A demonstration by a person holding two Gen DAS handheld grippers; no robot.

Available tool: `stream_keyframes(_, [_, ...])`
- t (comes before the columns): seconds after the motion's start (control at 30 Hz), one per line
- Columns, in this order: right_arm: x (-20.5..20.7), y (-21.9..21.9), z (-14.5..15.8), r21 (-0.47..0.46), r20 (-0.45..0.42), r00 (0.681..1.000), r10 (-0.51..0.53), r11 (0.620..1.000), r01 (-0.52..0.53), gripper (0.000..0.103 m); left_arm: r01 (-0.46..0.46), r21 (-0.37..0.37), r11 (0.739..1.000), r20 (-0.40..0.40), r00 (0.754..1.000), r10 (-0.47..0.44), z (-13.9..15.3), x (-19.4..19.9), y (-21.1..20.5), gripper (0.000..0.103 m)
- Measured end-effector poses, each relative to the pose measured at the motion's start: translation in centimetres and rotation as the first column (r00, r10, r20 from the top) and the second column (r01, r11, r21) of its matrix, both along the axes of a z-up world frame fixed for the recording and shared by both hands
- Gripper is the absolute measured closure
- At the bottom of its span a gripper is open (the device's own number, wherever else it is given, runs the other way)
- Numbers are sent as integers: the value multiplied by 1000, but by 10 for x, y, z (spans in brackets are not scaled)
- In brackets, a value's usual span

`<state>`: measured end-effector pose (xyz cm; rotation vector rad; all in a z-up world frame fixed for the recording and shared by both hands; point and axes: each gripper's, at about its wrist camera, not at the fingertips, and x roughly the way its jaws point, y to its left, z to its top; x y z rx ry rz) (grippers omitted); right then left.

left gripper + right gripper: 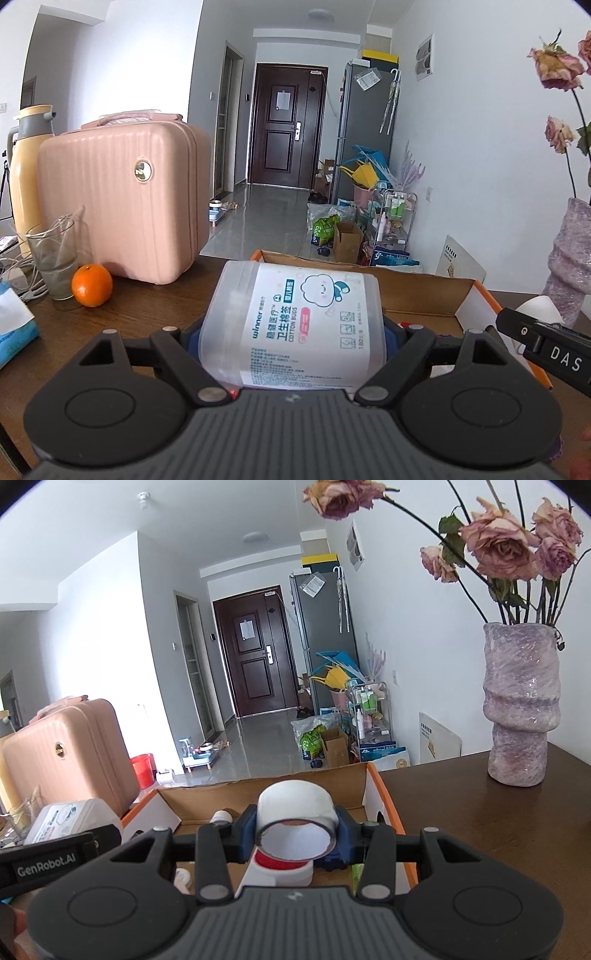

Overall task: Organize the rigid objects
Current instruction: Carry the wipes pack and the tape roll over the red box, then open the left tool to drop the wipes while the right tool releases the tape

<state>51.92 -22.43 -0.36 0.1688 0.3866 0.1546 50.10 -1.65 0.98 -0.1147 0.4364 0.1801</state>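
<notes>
Two grippers hover over the cardboard box (pixel 266 794): left gripper (pixel 291 332) pinching a cotton-bud tub (pixel 295 317) above its near-left corner, right gripper (pixel 295 834) clamping a tape roll (pixel 295 812) directly above its interior.

Pink suitcase (pixel 122 199) stands at far left on the wooden table (pixel 155 306). Orange (pixel 91 285) lies just beside a glass (pixel 55 258), near the suitcase. Vase (pixel 521 705) with dried roses (pixel 498 542) stands far right.

Pink ribbed suitcase (pixel 122 199), orange fruit (pixel 91 285), mottled purple vase (pixel 521 709)
</notes>
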Motion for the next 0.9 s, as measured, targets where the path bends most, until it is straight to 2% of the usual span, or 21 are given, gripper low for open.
stream_keyframes(0.5, [37,5,-6,-30,-25,1000,-2,1000,1,61,6,30,1000,-20,1000,-5,-11,48,1,19])
stream_keyframes(0.9, [54,12,-12,-55,-60,998,15,998,-19,61,20,55,998,-26,999,-19,-20,68,1,19])
